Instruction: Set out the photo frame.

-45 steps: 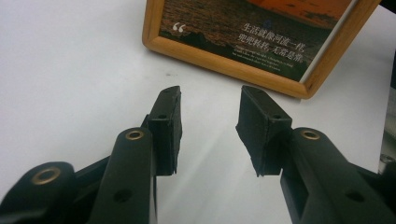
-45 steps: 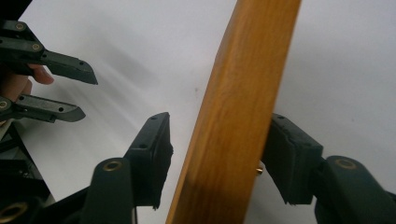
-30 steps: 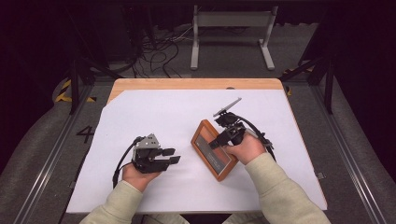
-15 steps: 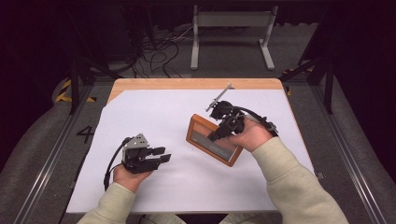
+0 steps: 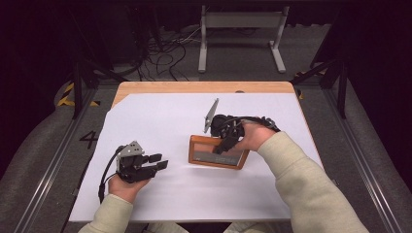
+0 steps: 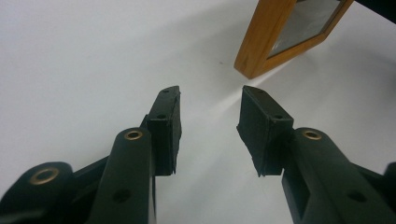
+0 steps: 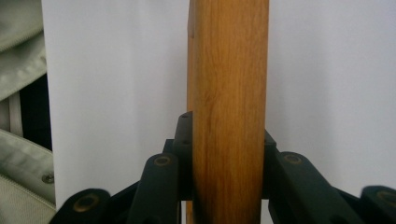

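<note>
A wooden picture frame (image 5: 214, 156) with a dark pane stands tilted on its long edge right of the table's middle. My right gripper (image 5: 226, 143) comes down on it from above, shut on its top rail. In the right gripper view the wood edge (image 7: 229, 84) runs up between the two black pads (image 7: 183, 140), which press on both its sides. My left gripper (image 5: 161, 161) lies low at the near left, open and holding nothing, its tips pointing right toward the frame. In the left gripper view (image 6: 210, 123) a corner of the frame (image 6: 259, 42) shows ahead to the right.
A white sheet (image 5: 160, 121) covers the wooden table (image 5: 194, 87). Behind the far edge stand a metal stand (image 5: 240, 29) and loose cables (image 5: 165, 48) on the floor. Floor rails run along both sides of the table.
The right hand has turned the frame and tipped it up from lying flat to standing on its edge, carrying it slightly away. The left hand has drifted left, jaws unchanged.
</note>
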A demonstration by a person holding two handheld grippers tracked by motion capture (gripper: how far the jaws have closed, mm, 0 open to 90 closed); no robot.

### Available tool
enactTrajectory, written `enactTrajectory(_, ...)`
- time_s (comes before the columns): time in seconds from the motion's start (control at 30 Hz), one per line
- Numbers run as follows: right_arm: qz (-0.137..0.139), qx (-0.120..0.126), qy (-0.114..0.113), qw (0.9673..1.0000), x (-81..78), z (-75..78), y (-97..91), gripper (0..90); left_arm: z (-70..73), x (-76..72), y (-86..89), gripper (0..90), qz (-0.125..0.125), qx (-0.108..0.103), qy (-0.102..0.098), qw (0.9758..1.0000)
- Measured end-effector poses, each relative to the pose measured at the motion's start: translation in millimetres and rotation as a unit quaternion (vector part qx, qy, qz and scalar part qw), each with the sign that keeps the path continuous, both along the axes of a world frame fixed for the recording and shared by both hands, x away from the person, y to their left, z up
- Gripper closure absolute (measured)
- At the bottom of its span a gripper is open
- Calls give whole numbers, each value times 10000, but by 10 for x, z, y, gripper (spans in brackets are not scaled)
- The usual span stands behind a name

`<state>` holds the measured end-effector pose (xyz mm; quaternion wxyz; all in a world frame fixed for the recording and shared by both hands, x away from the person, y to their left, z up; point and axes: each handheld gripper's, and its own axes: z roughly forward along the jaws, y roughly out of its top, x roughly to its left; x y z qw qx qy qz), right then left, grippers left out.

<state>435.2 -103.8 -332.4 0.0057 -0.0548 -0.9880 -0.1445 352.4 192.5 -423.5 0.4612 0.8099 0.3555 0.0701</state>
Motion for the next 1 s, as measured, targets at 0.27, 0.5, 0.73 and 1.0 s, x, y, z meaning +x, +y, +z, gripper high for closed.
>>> enactTrajectory(0.27,238,-244,176,9993,93,-208,19,719,-14,13,-3,588,4,17,-1,10000)
enactTrajectory(0.5,308,-67,129,9994,128,-218,-20,700,-22,12,-21,587,-18,5,42,10000)
enactTrajectory(0.73,-47,530,-446,9976,206,-123,-110,409,-27,10,-27,584,5,-2,81,10000)
enactTrajectory(1.0,-342,1073,-1147,9870,219,29,-270,351,-26,20,-19,573,-8,-12,62,10000)
